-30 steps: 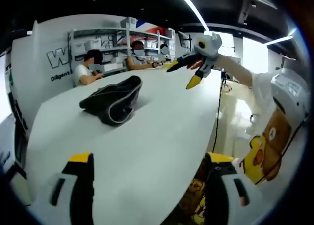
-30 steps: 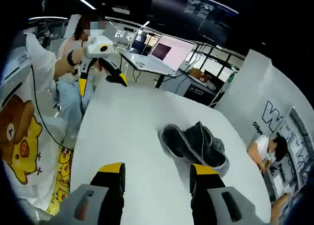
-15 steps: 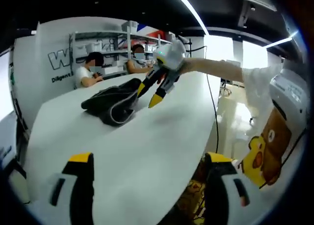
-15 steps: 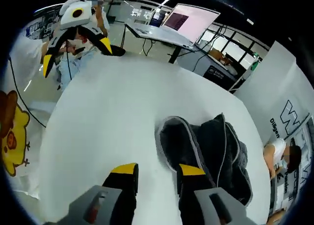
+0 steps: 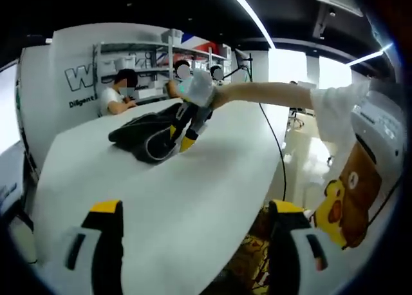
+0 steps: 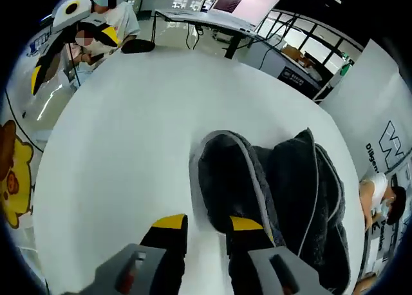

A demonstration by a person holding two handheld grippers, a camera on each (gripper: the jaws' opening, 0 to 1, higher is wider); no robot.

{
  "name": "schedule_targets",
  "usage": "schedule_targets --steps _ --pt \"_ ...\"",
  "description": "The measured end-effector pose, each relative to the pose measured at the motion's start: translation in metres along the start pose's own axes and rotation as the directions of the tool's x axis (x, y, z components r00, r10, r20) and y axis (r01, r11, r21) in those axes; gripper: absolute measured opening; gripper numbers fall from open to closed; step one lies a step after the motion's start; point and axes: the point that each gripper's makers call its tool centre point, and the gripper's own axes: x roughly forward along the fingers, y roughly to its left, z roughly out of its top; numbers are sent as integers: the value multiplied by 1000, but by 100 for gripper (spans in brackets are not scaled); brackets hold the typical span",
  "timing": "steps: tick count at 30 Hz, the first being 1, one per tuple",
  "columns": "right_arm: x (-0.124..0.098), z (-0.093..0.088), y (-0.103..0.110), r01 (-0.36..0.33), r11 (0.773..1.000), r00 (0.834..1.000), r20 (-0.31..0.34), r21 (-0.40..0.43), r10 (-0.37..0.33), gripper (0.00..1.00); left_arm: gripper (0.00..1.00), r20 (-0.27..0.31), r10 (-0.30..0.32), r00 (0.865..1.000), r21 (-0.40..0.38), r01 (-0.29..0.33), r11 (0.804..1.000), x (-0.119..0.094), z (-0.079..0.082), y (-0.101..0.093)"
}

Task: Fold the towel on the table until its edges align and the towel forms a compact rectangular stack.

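Right gripper view first: at the bottom of the frame the right gripper [image 6: 201,225] is sitting with its yellow-tipped jaws a narrow gap apart, one jaw on bare table [image 6: 116,147] and the other just at the grey-piped hem of the towel [image 6: 283,185]. The towel, dark and rumpled, is lying in a heap at lower right of this frame, nothing folded so far by my judgement. To do this grab well, I'd say the jaws should be straddling one layer of that hem near a corner, not biting into the whole bunch, so the cloth can be drawn out flat.

Farther off, at upper left, the left gripper [image 6: 67,47] is hanging over the table edge with its jaws spread wide, holding nothing. In the left gripper view its own jaws are standing well apart at the bottom, and the towel is lying at upper centre with the right gripper at its near edge.

On the far white wall [image 5: 71,69] a large "W" is showing, with small print under it starting "Diligent"; the rest is unreadable.
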Motion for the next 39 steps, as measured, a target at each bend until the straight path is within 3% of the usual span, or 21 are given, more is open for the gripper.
schedule_targets --steps 13,20,31,39 --pt "6 2 1 -41 999 999 -18 15 42 5 98 9 -5 1000 -11 5 1000 0 -2 -1" --pt "0 1 -2 -39 999 999 -13 25 40 3 98 7 -7 1000 -20 7 1000 1 -4 0" --pt "-49 17 -24 32 997 997 72 73 -38 2 98 17 -6 1000 -14 6 1000 3 2 -2" --pt "-77 17 -25 52 994 994 91 94 -61 2 98 17 -10 1000 2 10 1000 4 8 -4"
